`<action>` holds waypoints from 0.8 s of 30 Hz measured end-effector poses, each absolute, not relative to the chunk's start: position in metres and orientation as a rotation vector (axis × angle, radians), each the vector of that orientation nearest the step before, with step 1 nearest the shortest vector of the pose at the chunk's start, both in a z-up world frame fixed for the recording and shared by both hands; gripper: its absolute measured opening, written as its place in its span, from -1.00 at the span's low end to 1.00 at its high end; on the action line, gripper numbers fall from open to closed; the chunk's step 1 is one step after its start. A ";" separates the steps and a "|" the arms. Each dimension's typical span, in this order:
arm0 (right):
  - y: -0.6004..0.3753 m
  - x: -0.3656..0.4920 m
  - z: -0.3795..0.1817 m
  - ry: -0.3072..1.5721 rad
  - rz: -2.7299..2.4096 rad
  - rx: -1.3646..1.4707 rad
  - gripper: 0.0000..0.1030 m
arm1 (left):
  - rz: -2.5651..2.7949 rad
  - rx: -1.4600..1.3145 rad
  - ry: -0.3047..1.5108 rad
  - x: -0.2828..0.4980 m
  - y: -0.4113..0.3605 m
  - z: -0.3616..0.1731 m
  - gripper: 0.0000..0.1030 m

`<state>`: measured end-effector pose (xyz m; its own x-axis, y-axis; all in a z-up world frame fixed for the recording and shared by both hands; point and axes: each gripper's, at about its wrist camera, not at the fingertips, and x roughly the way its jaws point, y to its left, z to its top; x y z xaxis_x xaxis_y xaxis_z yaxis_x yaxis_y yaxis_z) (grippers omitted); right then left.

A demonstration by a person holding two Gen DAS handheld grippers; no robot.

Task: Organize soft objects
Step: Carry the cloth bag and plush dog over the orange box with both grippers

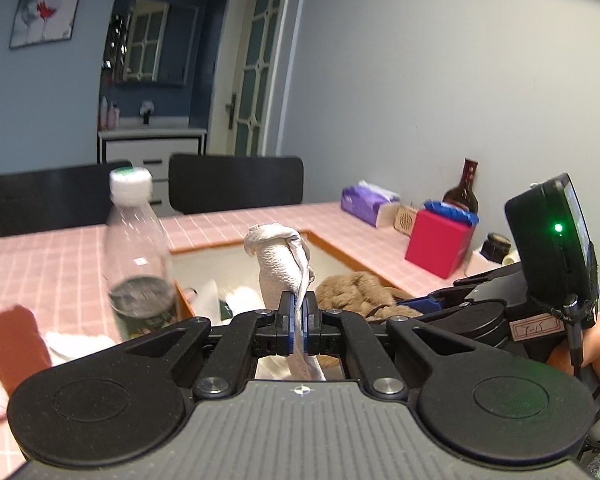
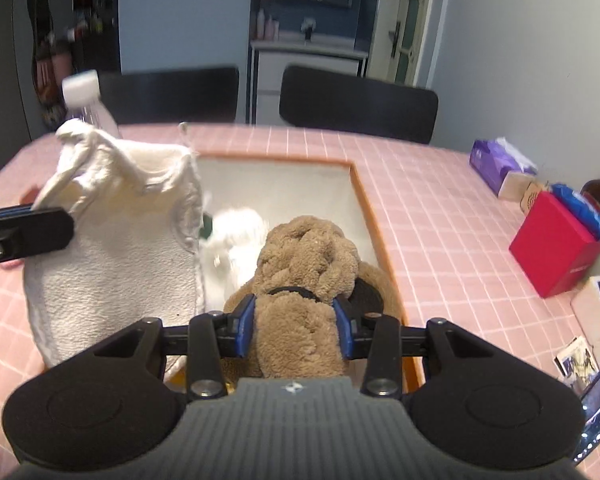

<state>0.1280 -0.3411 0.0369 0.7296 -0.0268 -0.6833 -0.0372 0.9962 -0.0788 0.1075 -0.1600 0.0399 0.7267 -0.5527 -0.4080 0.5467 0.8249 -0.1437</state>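
White terry towel (image 1: 278, 264) hangs crumpled, pinched in the left gripper (image 1: 299, 322) above the wooden tray (image 2: 366, 200). At six o'clock inside it, the right gripper (image 2: 294, 326) squeezes a fuzzy tan plush toy (image 2: 304, 280).

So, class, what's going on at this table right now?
A person works two handheld grippers. The left gripper is shut on a white towel, held up beside the orange-rimmed tray. The right gripper clamps a brown plush toy over the tray. A plastic bottle stands nearby.
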 end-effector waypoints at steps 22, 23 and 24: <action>-0.334 0.134 0.022 0.799 -0.019 -0.211 0.22 | -0.470 0.311 0.484 0.113 -0.205 0.003 -0.56; -0.333 0.133 0.023 0.793 -0.018 -0.216 0.23 | -0.457 0.325 0.472 0.112 -0.206 0.004 -0.45; -0.332 0.132 0.024 0.788 -0.019 -0.222 0.25 | -0.443 0.332 0.459 0.111 -0.207 0.005 -0.40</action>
